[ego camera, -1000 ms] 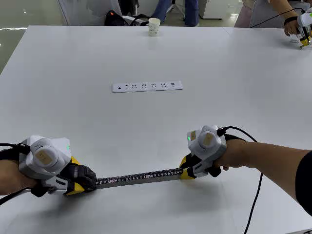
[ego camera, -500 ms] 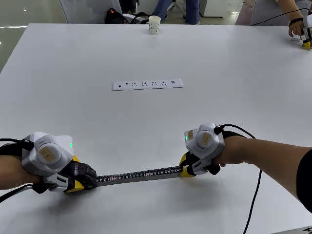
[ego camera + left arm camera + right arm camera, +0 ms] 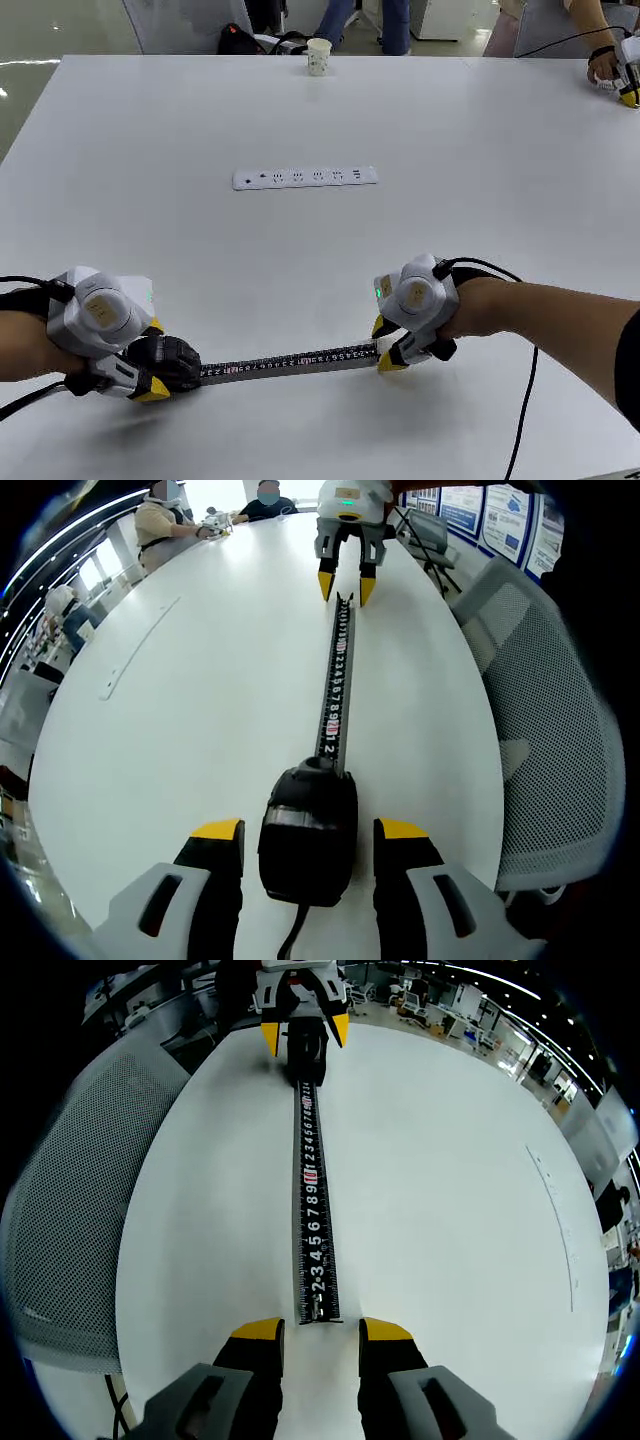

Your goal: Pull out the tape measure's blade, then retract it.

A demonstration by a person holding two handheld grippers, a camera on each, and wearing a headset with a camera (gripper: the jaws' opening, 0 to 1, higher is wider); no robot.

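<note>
The blade [image 3: 290, 362] is out, our right hand-held gripper [image 3: 322, 1330] released at its 3 o'clock tip. Left hand-held gripper [image 3: 308, 830] brackets the case [image 3: 308, 855], grip unclear; retraction next, we reckon.

Open-plan office: large white meeting surface [image 3: 480, 150] carrying power strip [image 3: 305, 178] and paper cup [image 3: 318, 55]; grey mesh office chair [image 3: 540, 680] alongside, wall posters [image 3: 500, 515], rows of desks [image 3: 430, 1005] beyond.

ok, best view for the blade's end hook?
Right gripper view: the end hook lies close, just ahead of the open jaws. Left gripper view shows it tiny beside the right gripper; head view shows just the blade reaching that gripper.
</note>
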